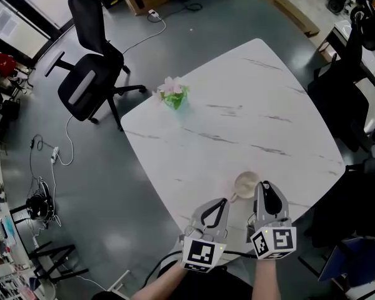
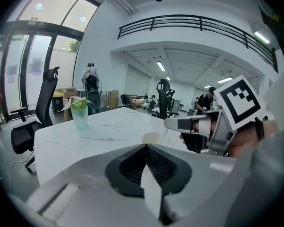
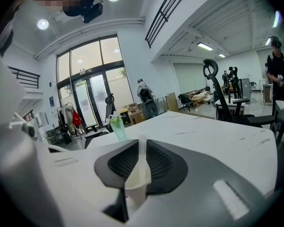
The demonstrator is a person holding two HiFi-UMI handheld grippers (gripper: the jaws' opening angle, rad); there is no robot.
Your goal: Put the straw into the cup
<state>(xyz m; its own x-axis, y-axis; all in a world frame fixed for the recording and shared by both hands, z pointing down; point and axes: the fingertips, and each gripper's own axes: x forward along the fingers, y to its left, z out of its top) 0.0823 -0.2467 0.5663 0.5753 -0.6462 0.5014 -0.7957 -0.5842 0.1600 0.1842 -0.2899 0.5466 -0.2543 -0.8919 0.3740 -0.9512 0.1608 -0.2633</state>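
Observation:
A pale round cup [image 1: 245,184] stands near the front edge of the white marble table [image 1: 237,105]. My right gripper [image 1: 267,189] sits just right of it, shut on a translucent straw [image 3: 141,162] that runs forward between the pads. In the left gripper view the straw [image 2: 165,134] slants from the right gripper's tip [image 2: 173,124] down to the cup's rim [image 2: 154,138]; whether its end is inside, I cannot tell. My left gripper [image 1: 222,204] is left of the cup, apart from it, its jaws [image 2: 146,146] closed with nothing held.
A green vase with pink flowers [image 1: 173,95] stands at the table's far left edge. A black office chair [image 1: 90,74] is beyond that corner, and more dark chairs [image 1: 340,99] line the right side. Cables [image 1: 50,155] lie on the floor at left.

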